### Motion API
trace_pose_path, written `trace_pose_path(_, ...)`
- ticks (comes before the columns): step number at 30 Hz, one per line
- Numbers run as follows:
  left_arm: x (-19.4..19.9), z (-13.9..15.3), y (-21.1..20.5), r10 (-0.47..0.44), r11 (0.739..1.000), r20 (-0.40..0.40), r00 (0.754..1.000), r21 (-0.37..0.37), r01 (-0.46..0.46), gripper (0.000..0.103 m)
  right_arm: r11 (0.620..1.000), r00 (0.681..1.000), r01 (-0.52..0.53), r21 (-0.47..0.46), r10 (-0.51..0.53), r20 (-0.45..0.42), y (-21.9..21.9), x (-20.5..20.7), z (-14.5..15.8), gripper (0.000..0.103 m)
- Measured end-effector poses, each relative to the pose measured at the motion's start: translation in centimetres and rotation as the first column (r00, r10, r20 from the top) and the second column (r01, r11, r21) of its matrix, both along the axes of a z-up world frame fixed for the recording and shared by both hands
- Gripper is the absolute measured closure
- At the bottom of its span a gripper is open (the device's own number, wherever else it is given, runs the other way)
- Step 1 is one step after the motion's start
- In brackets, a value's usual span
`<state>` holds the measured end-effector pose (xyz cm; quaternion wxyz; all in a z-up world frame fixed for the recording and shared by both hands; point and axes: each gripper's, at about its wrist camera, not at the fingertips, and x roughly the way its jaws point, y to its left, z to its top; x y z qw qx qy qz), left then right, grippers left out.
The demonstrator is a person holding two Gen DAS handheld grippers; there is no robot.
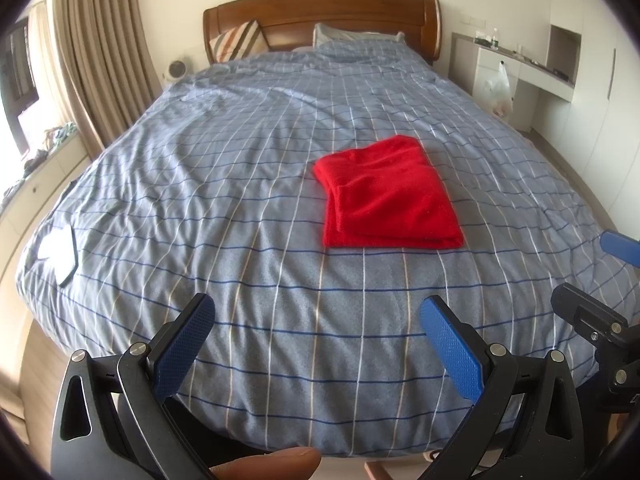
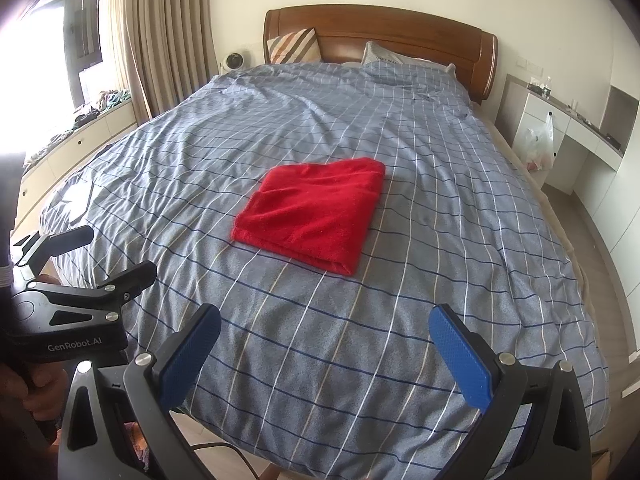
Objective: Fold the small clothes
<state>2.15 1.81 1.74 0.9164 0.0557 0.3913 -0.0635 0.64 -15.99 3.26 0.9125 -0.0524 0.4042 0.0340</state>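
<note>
A red cloth (image 1: 386, 196) (image 2: 312, 210) lies folded into a neat rectangle on the blue checked bed cover (image 1: 240, 200) (image 2: 440, 240), flat and alone. My left gripper (image 1: 318, 316) hangs open above the foot of the bed, well short of the cloth, nothing between its blue pads. My right gripper (image 2: 324, 332) is also open and empty, held back from the cloth over the bed's near edge. In the right wrist view the left gripper's body (image 2: 68, 312) shows at the lower left, held by a hand. In the left wrist view a part of the right gripper (image 1: 600, 320) shows at the right edge.
A wooden headboard (image 1: 320, 12) with pillows stands at the far end. A white flat object (image 1: 60, 254) lies at the bed's left edge. Curtains and a cluttered window ledge (image 2: 92, 112) are at left; a white desk with a plastic bag (image 2: 540, 140) at right.
</note>
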Motion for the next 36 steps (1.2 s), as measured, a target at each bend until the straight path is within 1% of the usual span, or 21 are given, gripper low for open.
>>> trace_pose_path(9,0.0,0.3,-0.1,-0.004,1.0,0.0,1.0,-0.009,0.004,0.0,1.0,1.0,0.001,0.004,-0.001,-0.001,0.1,0.0,0.1,0.001)
trace_pose_path(15,-0.2,0.7,0.1,0.011,1.0,0.027,1.0,0.0,-0.011,0.0,1.0,1.0,-0.004,0.009,0.004,0.001,0.5,-0.3,0.3,0.001)
trace_pose_path(23,-0.2,1.0,0.7,0.014,1.0,0.033,0.999,-0.022,-0.013,0.0,1.0,1.0,-0.003,0.012,0.003,-0.005,0.6,-0.6,0.5,0.001)
trace_pose_path(30,-0.3,1.0,0.8,0.013,1.0,0.032,0.999,-0.026,-0.012,0.0,1.0,1.0,-0.001,0.014,0.001,-0.01,0.5,-0.6,0.5,0.001)
trace_pose_path(36,-0.3,1.4,0.6,0.031,1.0,0.054,0.998,-0.002,-0.031,0.0,1.0,1.0,-0.002,0.018,0.002,-0.002,0.3,-0.4,0.5,0.001)
